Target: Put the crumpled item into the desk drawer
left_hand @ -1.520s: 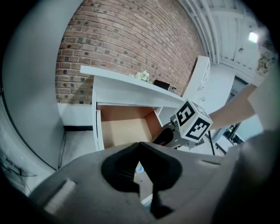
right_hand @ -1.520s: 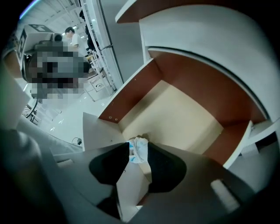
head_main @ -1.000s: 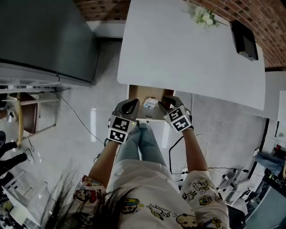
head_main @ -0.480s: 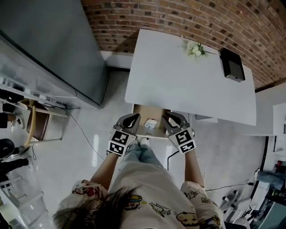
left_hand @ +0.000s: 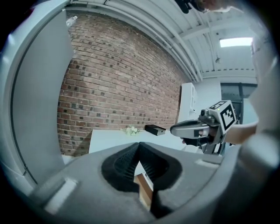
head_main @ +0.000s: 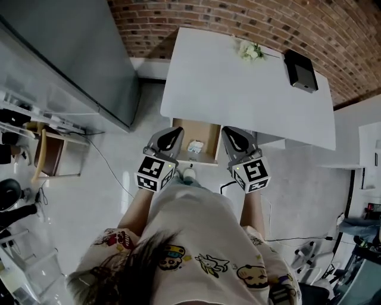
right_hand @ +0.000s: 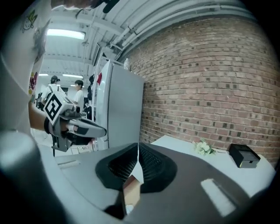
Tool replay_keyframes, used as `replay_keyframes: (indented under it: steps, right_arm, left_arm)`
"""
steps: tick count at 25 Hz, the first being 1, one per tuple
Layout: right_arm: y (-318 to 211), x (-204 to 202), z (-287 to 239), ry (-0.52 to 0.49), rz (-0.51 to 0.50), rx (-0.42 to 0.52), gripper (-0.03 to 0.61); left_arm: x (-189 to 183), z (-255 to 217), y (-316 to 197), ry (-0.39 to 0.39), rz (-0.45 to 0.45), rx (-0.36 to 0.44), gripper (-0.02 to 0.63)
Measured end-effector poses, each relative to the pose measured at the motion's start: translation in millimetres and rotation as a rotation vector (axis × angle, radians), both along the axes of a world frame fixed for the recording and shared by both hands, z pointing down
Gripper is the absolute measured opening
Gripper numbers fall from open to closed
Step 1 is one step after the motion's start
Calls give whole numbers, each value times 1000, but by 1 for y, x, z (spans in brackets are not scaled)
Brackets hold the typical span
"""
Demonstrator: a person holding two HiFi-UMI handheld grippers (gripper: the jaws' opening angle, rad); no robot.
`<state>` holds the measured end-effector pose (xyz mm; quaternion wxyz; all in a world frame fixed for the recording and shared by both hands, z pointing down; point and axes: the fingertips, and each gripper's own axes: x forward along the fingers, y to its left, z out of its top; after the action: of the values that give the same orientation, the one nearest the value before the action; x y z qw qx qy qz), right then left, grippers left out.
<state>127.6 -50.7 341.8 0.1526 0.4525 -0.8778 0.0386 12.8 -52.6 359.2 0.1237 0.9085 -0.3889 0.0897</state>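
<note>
White desk stands against a brick wall. On its far side lie a small bunch of white flowers and a black box, well apart from the work area. A tall grey cabinet stands to the left.

The desk drawer is pulled out toward the person. The crumpled item lies inside on the brown bottom, near the front panel. It is a compact white lump, too small to tell a long axis or heading.

Left gripper and right gripper flank the drawer. Left jaws are together, empty. Right jaws have just been closing and now meet with nothing between them.
</note>
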Motion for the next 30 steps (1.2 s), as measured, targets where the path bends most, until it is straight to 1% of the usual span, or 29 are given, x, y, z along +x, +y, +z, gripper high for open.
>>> replay_keyframes:
  steps: [2, 9, 14, 20, 30]
  right_arm:
    - [6, 1, -10, -46, -3, 15, 11]
    - [24, 7, -31, -109, 13, 64, 9]
    - [30, 9, -38, -187, 25, 56, 9]
    - [25, 22, -38, -273, 95, 37, 9]
    - [17, 19, -29, -261, 103, 21, 9]
  left_arm:
    - [1, -3, 5, 10, 0, 1, -2]
    - [-1, -14, 9, 53, -20, 6, -2]
    - [-3, -18, 7, 54, -21, 4, -2]
    - [-9, -18, 6, 62, -19, -5, -2]
    - [-19, -12, -3, 73, -48, -21, -2]
